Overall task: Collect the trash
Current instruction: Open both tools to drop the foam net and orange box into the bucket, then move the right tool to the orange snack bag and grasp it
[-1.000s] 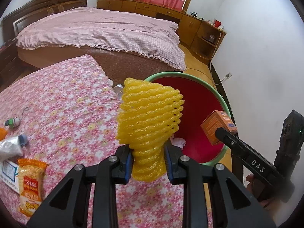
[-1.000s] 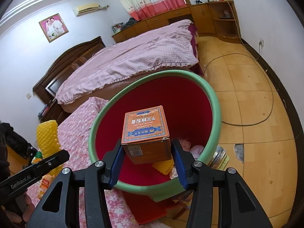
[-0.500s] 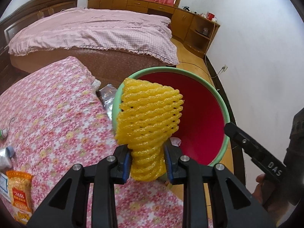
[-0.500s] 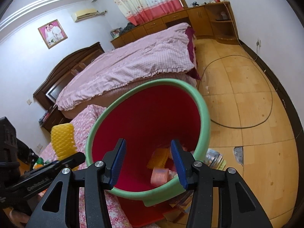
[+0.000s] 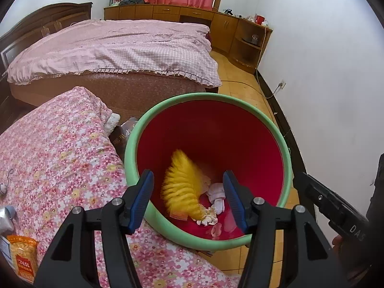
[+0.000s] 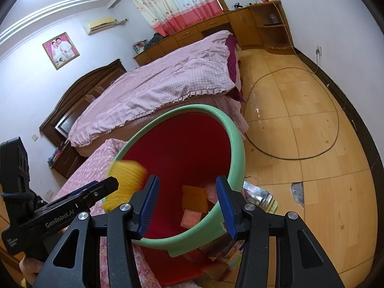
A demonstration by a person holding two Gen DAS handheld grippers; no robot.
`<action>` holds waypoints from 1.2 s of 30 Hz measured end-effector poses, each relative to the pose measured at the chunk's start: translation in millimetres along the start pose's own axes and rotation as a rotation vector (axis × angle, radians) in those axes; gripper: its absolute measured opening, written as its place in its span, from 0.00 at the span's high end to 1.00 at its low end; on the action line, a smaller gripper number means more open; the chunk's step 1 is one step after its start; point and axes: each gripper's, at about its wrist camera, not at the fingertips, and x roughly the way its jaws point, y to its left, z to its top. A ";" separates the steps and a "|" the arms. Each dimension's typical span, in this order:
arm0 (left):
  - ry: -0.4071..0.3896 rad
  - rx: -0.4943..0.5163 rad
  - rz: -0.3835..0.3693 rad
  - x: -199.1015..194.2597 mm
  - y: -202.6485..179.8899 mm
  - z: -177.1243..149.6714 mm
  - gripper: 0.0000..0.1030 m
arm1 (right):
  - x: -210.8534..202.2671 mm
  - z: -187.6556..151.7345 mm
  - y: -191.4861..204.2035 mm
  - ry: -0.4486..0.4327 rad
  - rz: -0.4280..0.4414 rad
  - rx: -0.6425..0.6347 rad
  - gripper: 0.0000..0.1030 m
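Note:
A red bin with a green rim stands beside the flowered table. My left gripper hangs over it with its jaws opening, and the pads touch nothing. A yellow foam net falls blurred between and below them into the bin. In the right wrist view the same net shows as a blur at the bin's near rim. My right gripper stands open and empty above the bin. An orange box lies on the bin's floor beside an older yellow net and white scraps.
An orange snack packet and a silver wrapper lie on the pink flowered cloth. A foil bag sits on the floor behind the bin. A cable loops over the wooden floor. The bed stands beyond.
My right gripper let go of the orange box, which dropped into the bin. My left gripper moved over the bin, then opened and released the yellow net.

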 end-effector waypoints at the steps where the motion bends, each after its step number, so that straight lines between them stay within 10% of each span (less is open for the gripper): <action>1: 0.001 -0.002 0.001 -0.2 0.5 -0.1 0.42 | -0.1 -0.3 0.0 0.001 0.001 0.001 0.51; 36: -0.087 -0.282 0.158 -128.6 110.6 -75.8 0.42 | -14.6 -33.5 90.9 0.061 0.083 -0.176 0.35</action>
